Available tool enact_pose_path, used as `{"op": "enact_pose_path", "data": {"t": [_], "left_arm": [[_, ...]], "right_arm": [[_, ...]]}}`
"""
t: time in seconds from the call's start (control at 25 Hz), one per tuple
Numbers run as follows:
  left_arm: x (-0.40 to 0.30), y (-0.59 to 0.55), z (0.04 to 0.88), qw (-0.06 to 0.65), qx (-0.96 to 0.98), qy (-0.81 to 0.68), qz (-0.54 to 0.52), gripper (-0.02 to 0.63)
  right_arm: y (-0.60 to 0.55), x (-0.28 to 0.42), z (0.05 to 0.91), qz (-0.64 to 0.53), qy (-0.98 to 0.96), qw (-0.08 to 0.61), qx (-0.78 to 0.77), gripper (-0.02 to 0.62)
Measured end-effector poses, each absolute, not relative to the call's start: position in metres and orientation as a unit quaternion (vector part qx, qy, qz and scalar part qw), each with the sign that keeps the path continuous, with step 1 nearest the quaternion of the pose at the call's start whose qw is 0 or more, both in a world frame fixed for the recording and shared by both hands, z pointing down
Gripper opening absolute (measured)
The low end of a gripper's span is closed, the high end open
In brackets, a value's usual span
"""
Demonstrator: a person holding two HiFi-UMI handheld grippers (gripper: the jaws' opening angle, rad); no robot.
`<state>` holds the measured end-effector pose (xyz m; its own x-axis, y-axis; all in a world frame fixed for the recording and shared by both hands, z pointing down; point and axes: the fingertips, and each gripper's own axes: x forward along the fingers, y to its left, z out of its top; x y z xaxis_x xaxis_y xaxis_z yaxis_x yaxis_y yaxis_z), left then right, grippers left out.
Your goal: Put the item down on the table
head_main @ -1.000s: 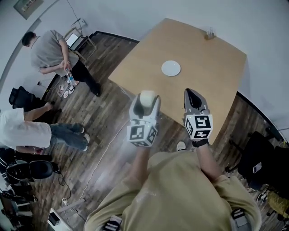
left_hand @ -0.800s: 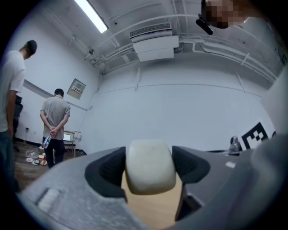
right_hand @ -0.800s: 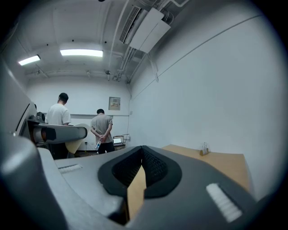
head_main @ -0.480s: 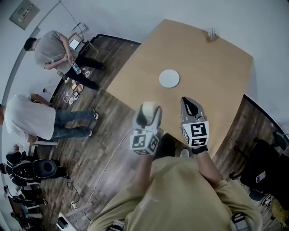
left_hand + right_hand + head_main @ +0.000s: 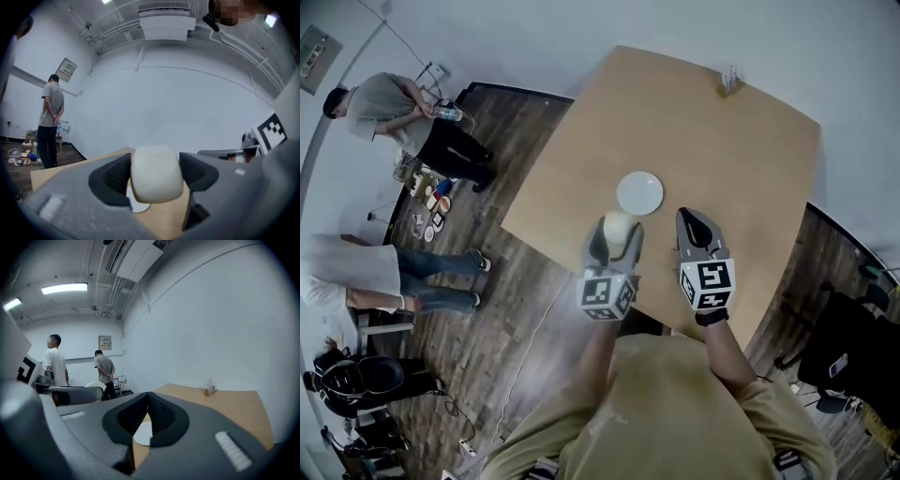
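Cream item [image 5: 619, 228] is clamped in the left gripper [image 5: 616, 242] and held over the near edge of the table [image 5: 722, 159], not set down. Rounded, smooth, can't tell what it actually is. Far left, off the bench: two people on the wood floor [image 5: 516, 281], one in a grey top [image 5: 394, 108] by the wall, one in white [image 5: 356, 272] nearer. In the left gripper view the left gripper [image 5: 156, 177] has both dark pads pressed on the sides of the item [image 5: 156, 166], jaws about half spread. White plate [image 5: 639, 192] lies flat on the bench just beyond the item, toward the middle of the near edge. It shows below the item in the left gripper view [image 5: 138, 206], bare. The right gripper [image 5: 692, 219] hangs beside the left one, right of the plate, also over the near edge. In its own view the right gripper [image 5: 148, 404] has its jaws closed tip to tip with nothing between them, and the plate [image 5: 143, 434] is visible under the tips. Small holder [image 5: 730, 82] stands at the far edge, well apart from the rest, also seen in the right gripper view [image 5: 209, 389].
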<state>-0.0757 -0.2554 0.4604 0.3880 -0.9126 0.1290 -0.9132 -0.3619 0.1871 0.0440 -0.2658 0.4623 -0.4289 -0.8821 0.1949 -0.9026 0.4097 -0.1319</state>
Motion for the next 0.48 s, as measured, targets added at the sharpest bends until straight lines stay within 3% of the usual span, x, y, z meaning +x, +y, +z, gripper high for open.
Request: {"op": "enact_pose_path", "data": {"t": [0.48], "left_arm": [[-0.079, -0.368, 0.572, 0.174, 0.824, -0.529, 0.104, 0.322]], "right_arm": [[-0.353, 0.04, 0.554, 0.192, -0.811, 0.086, 0.546, 0.006]]}}
